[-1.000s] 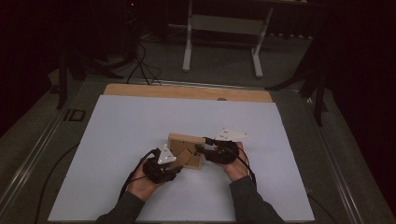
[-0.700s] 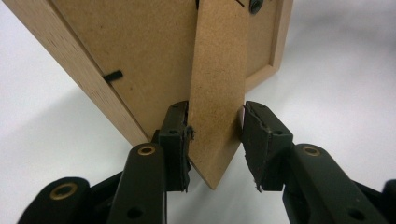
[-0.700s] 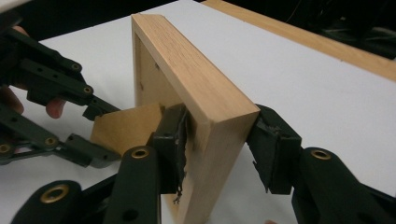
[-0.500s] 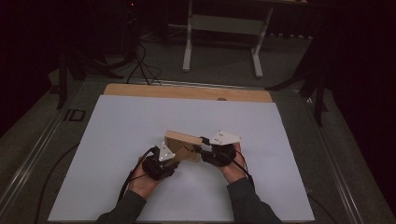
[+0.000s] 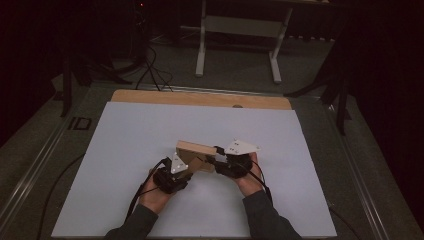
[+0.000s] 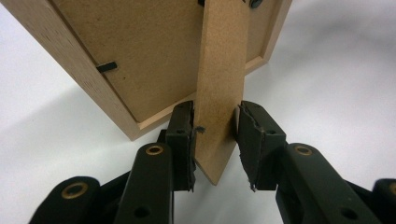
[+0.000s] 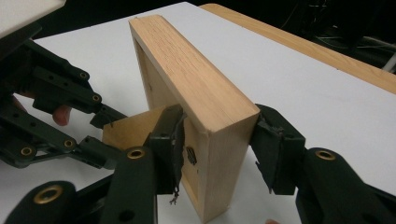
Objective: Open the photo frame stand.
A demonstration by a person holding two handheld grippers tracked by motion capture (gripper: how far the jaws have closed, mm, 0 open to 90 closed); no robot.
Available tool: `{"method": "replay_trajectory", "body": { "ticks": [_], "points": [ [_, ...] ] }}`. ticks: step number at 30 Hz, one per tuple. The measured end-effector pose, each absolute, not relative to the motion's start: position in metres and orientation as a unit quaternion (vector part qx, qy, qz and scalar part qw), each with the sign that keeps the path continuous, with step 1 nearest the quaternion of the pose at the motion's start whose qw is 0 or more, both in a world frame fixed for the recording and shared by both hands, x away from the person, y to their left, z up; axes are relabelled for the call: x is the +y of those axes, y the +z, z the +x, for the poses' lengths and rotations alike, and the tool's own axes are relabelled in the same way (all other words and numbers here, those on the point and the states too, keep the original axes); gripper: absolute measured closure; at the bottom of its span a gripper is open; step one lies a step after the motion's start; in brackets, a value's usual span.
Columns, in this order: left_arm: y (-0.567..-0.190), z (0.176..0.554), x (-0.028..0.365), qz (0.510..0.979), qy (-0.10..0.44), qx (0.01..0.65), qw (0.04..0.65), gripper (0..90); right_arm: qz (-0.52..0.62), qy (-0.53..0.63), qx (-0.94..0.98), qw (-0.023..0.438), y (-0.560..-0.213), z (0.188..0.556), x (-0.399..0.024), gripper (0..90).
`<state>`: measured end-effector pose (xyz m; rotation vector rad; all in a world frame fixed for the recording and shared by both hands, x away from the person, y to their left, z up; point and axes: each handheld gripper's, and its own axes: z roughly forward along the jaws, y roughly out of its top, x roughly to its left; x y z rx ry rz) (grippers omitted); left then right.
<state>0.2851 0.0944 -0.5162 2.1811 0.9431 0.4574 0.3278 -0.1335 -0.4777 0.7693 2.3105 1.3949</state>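
In the high view a wooden frame stands on its edge near the middle of the white table, between two hands. The left gripper comes to it from the near left and the right gripper from the right, so both are equally close; the long axis of the frame runs left to right across the table. In the left gripper view I look at the back of the frame, and its stand, a flat strip of board, hangs down from the top, its long axis almost upright between the jaws. The left pad touches the strip; on the right side a thin gap seems to remain, so I judge this a loose pinch on the stand, after the jaws have just been closing. In the right gripper view the jaws sit on both faces of the frame at its end corner, holding it upright, though they have just been opening a little. The left gripper is beyond, at the stand. The coming move, I think, is to swing the stand out from the back, so the stand must stay straight ahead of the left jaws.
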Motion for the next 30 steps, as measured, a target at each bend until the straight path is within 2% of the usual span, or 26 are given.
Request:
{"method": "replay_trajectory", "body": {
  "ticks": [9, 17, 23, 30],
  "points": [
    [-0.5163, 0.2830, 0.0943, 0.845, 0.163, 0.363, 0.357, 67.1, 0.271, 0.492, 0.812, 0.160, -0.4779, 0.3273, -0.1332, 52.0],
    [-0.5172, 0.2818, 0.0933, 0.846, 0.156, 0.361, 0.360, 70.9, 0.267, 0.492, 0.814, 0.153, -0.4777, 0.3272, -0.1331, 49.5],
    [-0.5176, 0.2808, 0.0914, 0.849, 0.148, 0.356, 0.362, 72.7, 0.264, 0.493, 0.819, 0.127, -0.4777, 0.3296, -0.1366, 46.7],
    [-0.5185, 0.2804, 0.0907, 0.850, 0.140, 0.355, 0.364, 74.7, 0.260, 0.488, 0.825, 0.119, -0.4783, 0.3294, -0.1373, 44.6]
  ]
}}
